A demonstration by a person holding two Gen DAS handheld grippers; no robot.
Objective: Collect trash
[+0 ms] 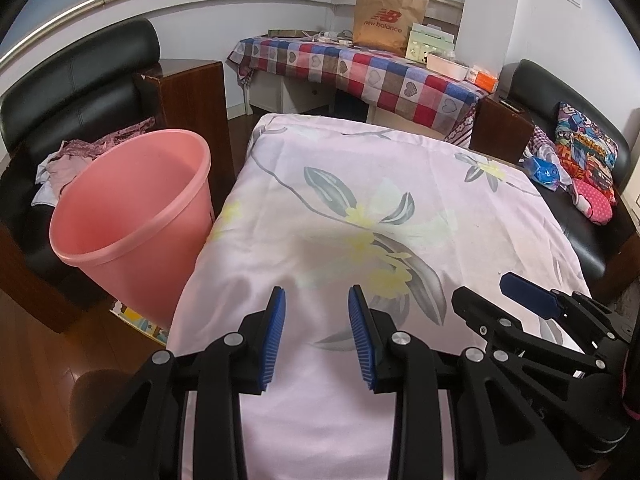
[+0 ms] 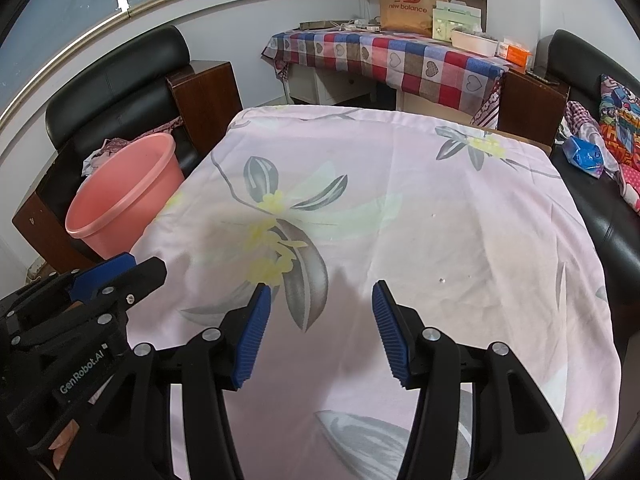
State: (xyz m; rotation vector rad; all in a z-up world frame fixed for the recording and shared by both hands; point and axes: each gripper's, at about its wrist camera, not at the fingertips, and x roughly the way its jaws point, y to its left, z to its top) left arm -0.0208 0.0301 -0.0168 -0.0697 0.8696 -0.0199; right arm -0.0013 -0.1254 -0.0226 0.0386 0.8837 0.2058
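Observation:
A pink plastic bin (image 1: 132,216) stands on the floor left of a table under a pink floral cloth (image 1: 360,208); it also shows in the right wrist view (image 2: 120,196). My left gripper (image 1: 316,300) is open and empty over the cloth's near edge. My right gripper (image 2: 320,294) is open and empty beside it, over the cloth (image 2: 400,200). A crumpled blue wrapper (image 1: 544,170) lies on the black sofa at right, also in the right wrist view (image 2: 584,156). Tiny crumbs (image 2: 441,280) lie on the cloth.
A black armchair (image 1: 76,80) with clothes stands behind the bin. A checkered-cloth table (image 1: 360,68) at the back holds a brown paper bag (image 1: 384,16) and boxes. Colourful cushions (image 1: 584,156) lie on the right sofa. Wooden side cabinets flank the table.

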